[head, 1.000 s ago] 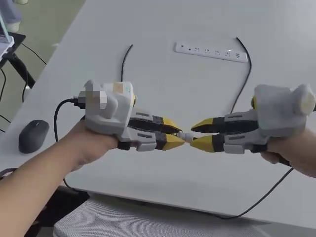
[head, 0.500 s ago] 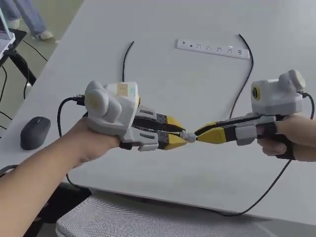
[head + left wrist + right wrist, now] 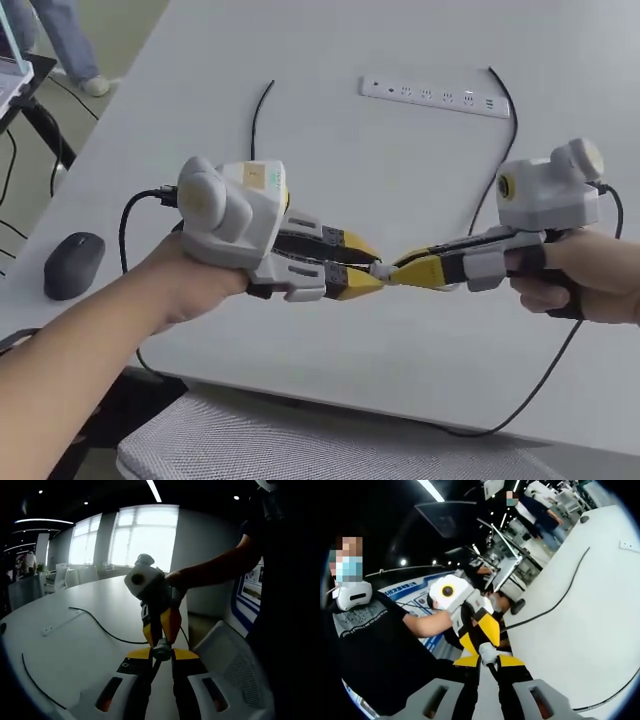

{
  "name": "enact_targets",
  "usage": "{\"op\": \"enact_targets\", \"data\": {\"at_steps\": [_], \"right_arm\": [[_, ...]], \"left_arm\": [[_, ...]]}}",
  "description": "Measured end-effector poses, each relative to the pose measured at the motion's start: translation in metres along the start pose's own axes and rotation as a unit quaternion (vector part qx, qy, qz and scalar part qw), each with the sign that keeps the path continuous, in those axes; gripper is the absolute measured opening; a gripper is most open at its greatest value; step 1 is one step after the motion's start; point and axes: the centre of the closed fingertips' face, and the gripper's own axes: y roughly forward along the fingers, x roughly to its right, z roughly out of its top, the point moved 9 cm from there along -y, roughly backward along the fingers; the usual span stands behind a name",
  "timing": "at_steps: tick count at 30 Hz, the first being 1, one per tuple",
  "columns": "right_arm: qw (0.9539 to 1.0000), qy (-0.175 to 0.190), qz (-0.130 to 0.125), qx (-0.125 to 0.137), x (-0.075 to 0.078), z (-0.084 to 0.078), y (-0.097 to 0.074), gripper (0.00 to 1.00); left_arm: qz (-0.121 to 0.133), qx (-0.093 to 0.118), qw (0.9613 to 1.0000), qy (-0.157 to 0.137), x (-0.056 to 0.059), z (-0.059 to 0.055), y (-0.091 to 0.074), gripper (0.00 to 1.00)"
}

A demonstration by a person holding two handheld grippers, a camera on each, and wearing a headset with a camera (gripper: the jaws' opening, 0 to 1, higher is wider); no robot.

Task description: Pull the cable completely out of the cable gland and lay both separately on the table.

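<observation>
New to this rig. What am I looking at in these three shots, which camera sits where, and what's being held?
There is no robot here. A person holds a set of hand-worked tongs in each hand and wears a headset camera. The rectangular picture comes from that headset, looking down at the white table. The two round pictures come from cameras riding on the tongs, each looking along its own jaws at the other set. The left tongs and right tongs meet tip to tip, both pinched on a small pale part, the cable gland. Whether its cable is still in it is too small to tell. On the table lie a power strip, a loose black cable and a mouse.
</observation>
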Motion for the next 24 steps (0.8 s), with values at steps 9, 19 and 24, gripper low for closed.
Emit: {"op": "enact_targets", "data": {"at_steps": [9,19,24], "right_arm": [[0.9856,-0.151,-0.065,-0.039,-0.015,0.009,0.004,0.07],[0.9226,-0.337,-0.16,-0.1,-0.033,0.011,0.013,0.07],[0.888,-0.397,-0.197,-0.124,-0.039,0.008,0.017,0.07]], "left_arm": [[-0.001,0.005,0.9994,-0.035,-0.004,0.001,-0.004,0.14],[-0.001,0.009,0.9968,-0.079,-0.01,-0.001,-0.007,0.14],[-0.001,0.008,0.9959,-0.09,-0.009,-0.003,-0.006,0.14]]}}
